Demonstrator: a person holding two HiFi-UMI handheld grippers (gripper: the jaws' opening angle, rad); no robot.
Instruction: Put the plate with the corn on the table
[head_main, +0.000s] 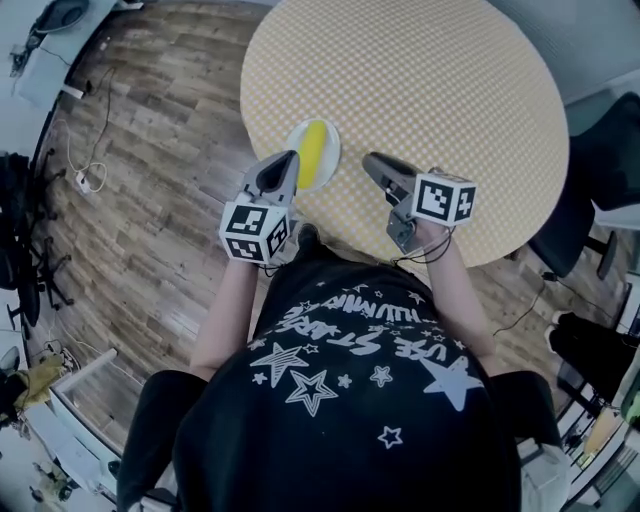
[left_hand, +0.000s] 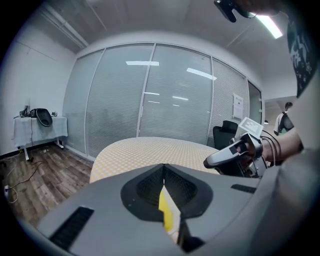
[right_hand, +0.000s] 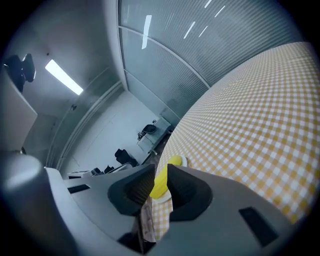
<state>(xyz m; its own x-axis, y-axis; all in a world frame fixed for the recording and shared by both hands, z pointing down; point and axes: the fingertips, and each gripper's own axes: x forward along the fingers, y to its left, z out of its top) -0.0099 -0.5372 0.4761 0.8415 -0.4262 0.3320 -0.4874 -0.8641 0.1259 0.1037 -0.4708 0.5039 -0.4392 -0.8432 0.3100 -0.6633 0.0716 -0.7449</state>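
Head view: the plate (head_main: 333, 150) carrying the corn (head_main: 312, 150) lies on the checked tabletop (head_main: 430, 90), near its edge. The left gripper (head_main: 291, 157) has its fingers closed tip to tip over the plate's rim. The right gripper (head_main: 369, 159) is beside the plate, fingers narrowly apart and empty.

Bright, even room light with soft shadows. A ceiling lamp (left_hand: 270, 22) glares white up and right of the left claw (left_hand: 162, 167). A second lamp (right_hand: 65, 77) streaks up-left of the right claw (right_hand: 160, 167). Both claw views bend toward black corners. The plate (left_hand: 172, 212) pinched in the left claw is blurred.
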